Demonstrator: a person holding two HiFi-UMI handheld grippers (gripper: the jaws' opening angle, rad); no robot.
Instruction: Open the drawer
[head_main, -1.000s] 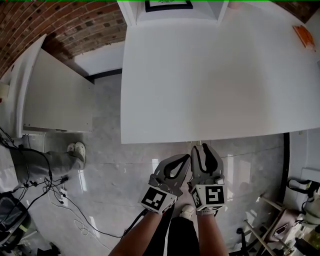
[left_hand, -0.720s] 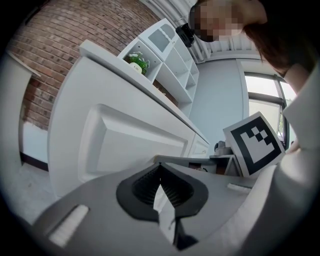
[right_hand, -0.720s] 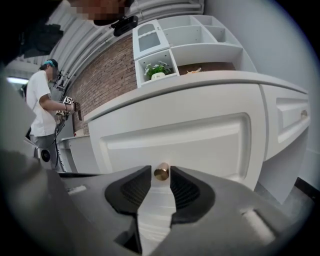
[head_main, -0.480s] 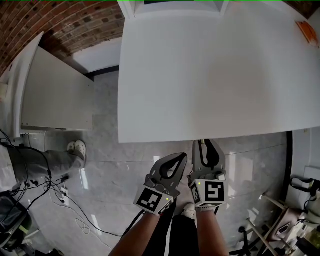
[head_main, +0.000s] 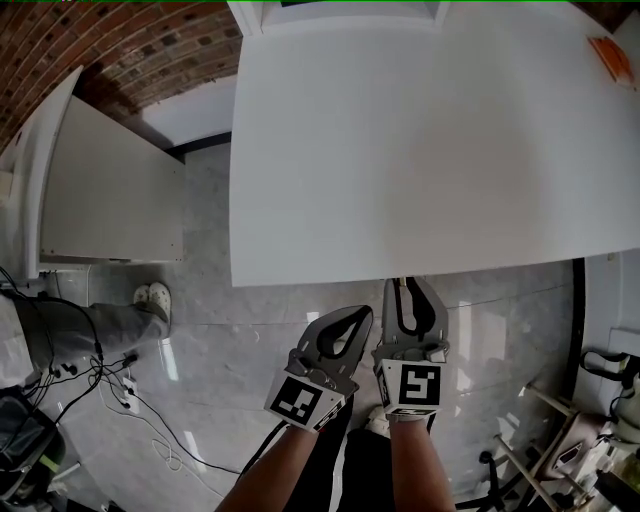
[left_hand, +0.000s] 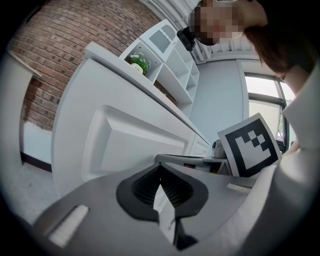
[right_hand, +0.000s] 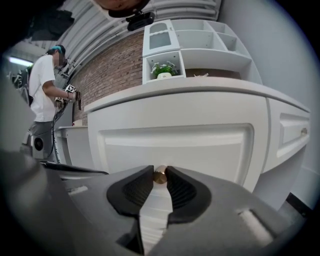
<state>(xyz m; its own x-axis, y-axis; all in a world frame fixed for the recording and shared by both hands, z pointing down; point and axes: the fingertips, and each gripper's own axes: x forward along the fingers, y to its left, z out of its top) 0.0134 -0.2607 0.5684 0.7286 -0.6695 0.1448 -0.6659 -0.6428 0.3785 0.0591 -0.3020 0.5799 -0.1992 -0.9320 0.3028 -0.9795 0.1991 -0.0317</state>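
**Ana:** Where was the drawer at that moment?

**Ben:** It was closed, flush in the front of the white cabinet (head_main: 420, 150). In the right gripper view the drawer (right_hand: 175, 142) filled the middle. It was a recessed white panel under the cabinet's rounded top edge, and its brass knob (right_hand: 160, 175) sat low in the centre.

**Ana:** And the right gripper?

**Ben:** The right gripper (right_hand: 160, 176) pointed straight at that panel. Its jaws had just been closing. The knob sat between their tips, with a dark pad touching it on either side. In the head view that gripper reached just under the cabinet's near edge.

**Ana:** What about the other one?

**Ben:** The left gripper (left_hand: 160, 166) hung just beside the right one, a little short of the cabinet front. Its jaw tips met, with nothing between them.

**Ana:** Anything else around?

**Ben:** A shelf unit (right_hand: 200, 45) stood on the cabinet top, with a potted plant (right_hand: 164, 70) in one compartment. A brick wall (right_hand: 115, 65) ran off to the left. Further that way stood a person (right_hand: 42, 85) in a white shirt. To the right of the drawer was a second drawer front (right_hand: 290, 135) with a small knob of its own.
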